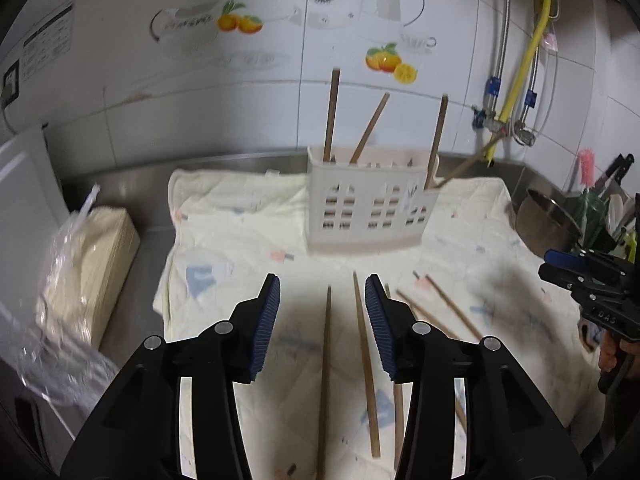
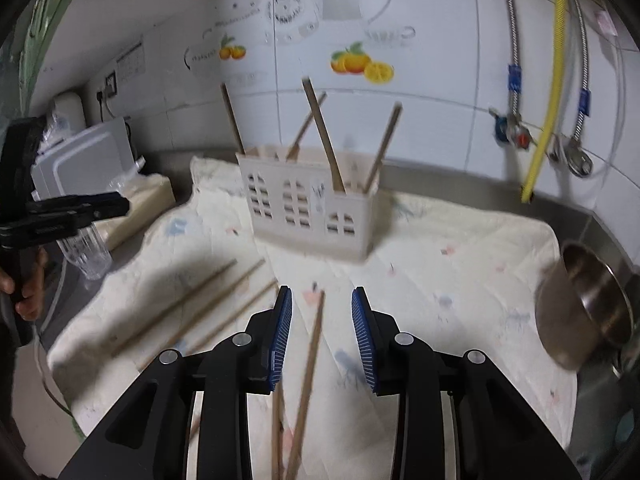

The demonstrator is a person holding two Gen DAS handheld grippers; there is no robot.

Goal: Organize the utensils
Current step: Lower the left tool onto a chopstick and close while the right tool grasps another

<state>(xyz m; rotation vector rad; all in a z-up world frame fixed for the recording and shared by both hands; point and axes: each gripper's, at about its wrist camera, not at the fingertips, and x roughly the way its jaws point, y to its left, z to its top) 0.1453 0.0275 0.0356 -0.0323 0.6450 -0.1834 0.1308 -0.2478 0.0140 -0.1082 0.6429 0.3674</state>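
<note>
A white plastic utensil holder (image 1: 366, 204) (image 2: 312, 210) stands on a pale cloth, with several wooden chopsticks standing upright in it (image 1: 331, 116) (image 2: 324, 140). Several more chopsticks lie flat on the cloth (image 1: 325, 372) (image 2: 308, 376). My left gripper (image 1: 322, 284) is open and empty, hovering over two loose chopsticks that lie between its fingers. My right gripper (image 2: 322, 294) is open and empty above one chopstick. The right gripper shows at the right edge of the left wrist view (image 1: 560, 264); the left gripper shows at the left of the right wrist view (image 2: 116, 202).
The cloth (image 1: 248, 216) (image 2: 460, 264) covers a steel counter against a tiled wall. A steel pot (image 1: 546, 220) (image 2: 584, 308) sits at the right. A bagged stack of paper (image 1: 84, 264) and a clear glass (image 2: 86, 250) are at the left. Hoses and valves (image 1: 516, 92) hang on the wall.
</note>
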